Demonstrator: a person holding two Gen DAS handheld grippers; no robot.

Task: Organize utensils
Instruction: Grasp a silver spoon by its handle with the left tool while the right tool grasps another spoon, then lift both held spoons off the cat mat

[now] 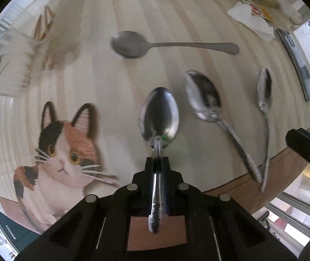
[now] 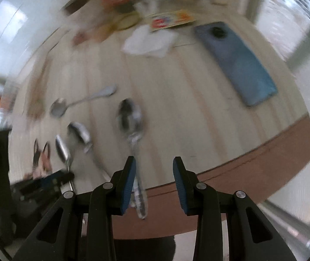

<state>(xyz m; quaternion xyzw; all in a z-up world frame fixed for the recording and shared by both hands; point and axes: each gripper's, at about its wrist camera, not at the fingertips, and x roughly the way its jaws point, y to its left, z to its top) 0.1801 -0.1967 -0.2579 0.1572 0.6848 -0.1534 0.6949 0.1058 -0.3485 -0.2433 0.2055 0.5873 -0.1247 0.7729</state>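
My left gripper [image 1: 159,159] is shut on the handle of a steel spoon [image 1: 159,117], bowl forward, above the striped mat. Three more spoons lie on the mat: one crosswise at the far middle [image 1: 131,44], a large one [image 1: 205,97] and a slim one [image 1: 265,91] to the right, their handles crossing near the table edge. My right gripper [image 2: 154,163] is open above the table's front edge; the nearest spoon [image 2: 131,117] lies just left of its gap, its handle under the left finger [image 2: 128,174]. It also shows at the right of the left wrist view [image 1: 307,150].
A clear plastic utensil holder [image 1: 7,63] with wooden sticks stands far left. A cat picture [image 1: 65,150] is on the mat. A blue phone [image 2: 235,63], white napkin [image 2: 148,41], packets and food items lie at the back. The round wooden table edge [image 2: 253,169] is close.
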